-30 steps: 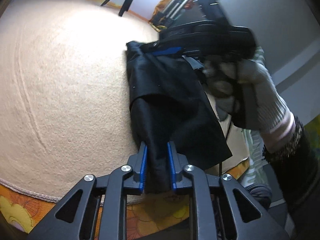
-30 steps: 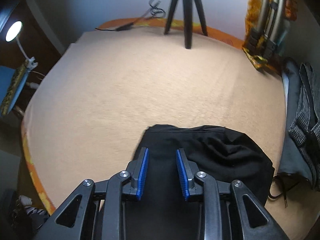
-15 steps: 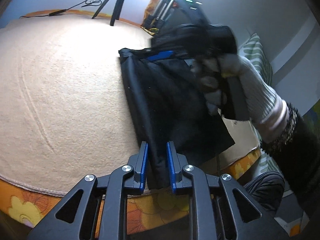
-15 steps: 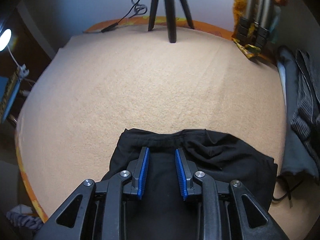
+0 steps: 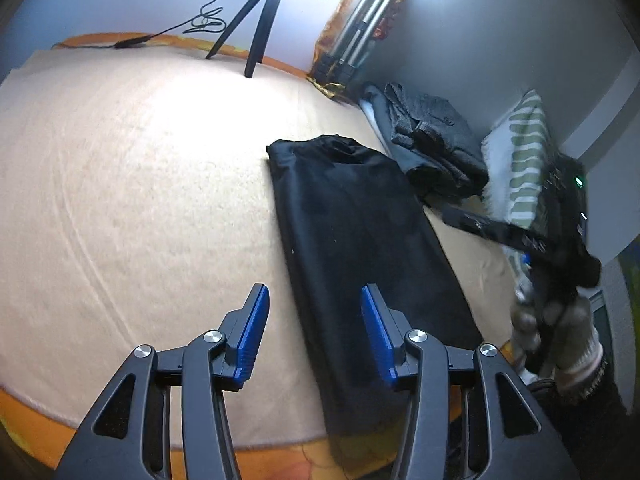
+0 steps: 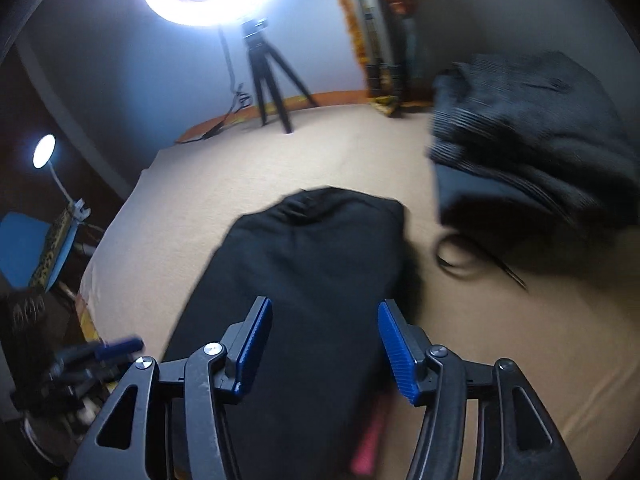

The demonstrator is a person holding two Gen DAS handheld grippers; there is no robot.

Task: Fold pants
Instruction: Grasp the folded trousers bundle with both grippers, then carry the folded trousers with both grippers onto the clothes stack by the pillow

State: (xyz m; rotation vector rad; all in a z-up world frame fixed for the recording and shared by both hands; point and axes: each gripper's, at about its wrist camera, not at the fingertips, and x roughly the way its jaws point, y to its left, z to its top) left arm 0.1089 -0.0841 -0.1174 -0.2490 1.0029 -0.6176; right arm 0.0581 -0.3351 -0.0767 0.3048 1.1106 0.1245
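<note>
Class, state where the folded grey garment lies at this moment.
In the left wrist view the grey garment lies right of the black pants, against the wall, beside the striped pillow.

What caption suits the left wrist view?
Left gripper opening above black pants lying folded on a beige blanket.

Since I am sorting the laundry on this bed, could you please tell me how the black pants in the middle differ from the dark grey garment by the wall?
The black pants are plain, smooth and laid out flat in one long strip; the dark grey garment is ribbed and bunched in a rumpled heap. The pants lie mid-blanket, the grey garment at the wall beside a striped pillow. Both rest on the beige blanket, untouched by either claw.
</note>
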